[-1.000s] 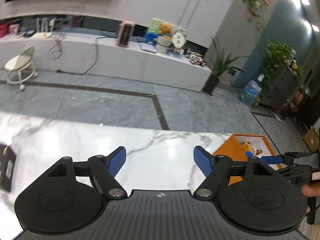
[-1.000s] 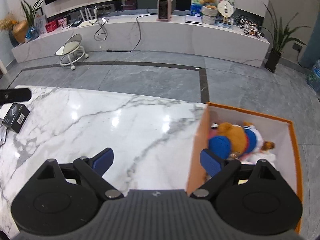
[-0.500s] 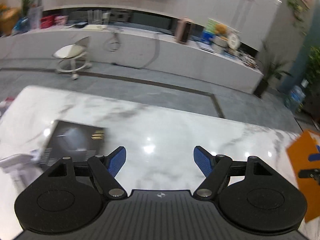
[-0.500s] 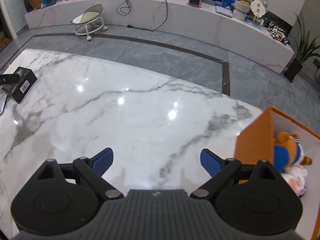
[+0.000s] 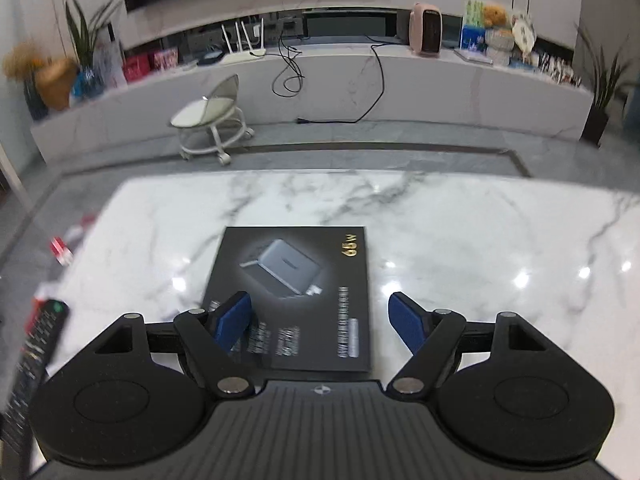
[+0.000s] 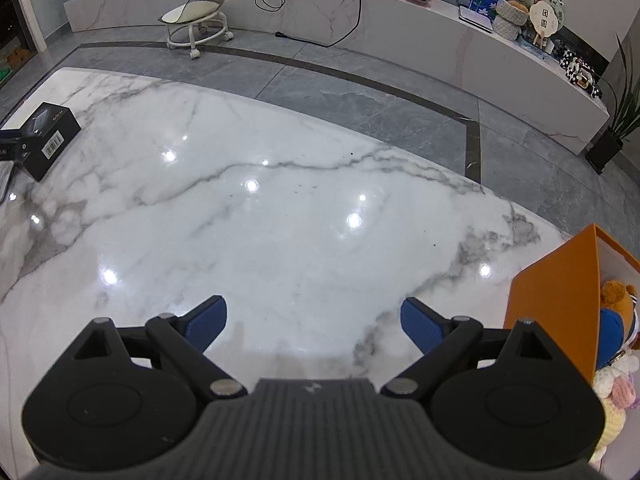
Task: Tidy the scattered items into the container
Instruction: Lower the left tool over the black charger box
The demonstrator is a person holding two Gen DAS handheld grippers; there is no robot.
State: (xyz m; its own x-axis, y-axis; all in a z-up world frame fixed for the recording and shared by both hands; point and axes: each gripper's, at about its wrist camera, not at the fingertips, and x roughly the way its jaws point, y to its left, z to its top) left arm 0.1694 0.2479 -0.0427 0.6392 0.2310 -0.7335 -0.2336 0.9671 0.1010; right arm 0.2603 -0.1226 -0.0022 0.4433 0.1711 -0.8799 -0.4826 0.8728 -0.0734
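Observation:
A flat black charger box (image 5: 296, 292) lies on the white marble table (image 5: 460, 240). My left gripper (image 5: 322, 320) hangs just above its near half, open, with the box below and between the blue pads (image 5: 234, 320); they do not touch it. The same black box (image 6: 50, 134) shows at the far left of the right wrist view. My right gripper (image 6: 314, 326) is open over bare marble, nothing between its fingers. The orange container (image 6: 560, 308) stands at the right edge with a plush bear (image 6: 618, 312) and other soft toys inside.
A black remote control (image 5: 34, 360) lies at the table's left edge beside red-and-white packets (image 5: 64, 248). Beyond the table are grey floor tiles, a white rolling stool (image 5: 208, 120) and a long low white bench (image 5: 440, 80) with a heater and cables.
My left gripper swung left from the orange container across the table and dropped over the black box. My right gripper drifted left, off the container, toward the table's middle. Both stayed open.

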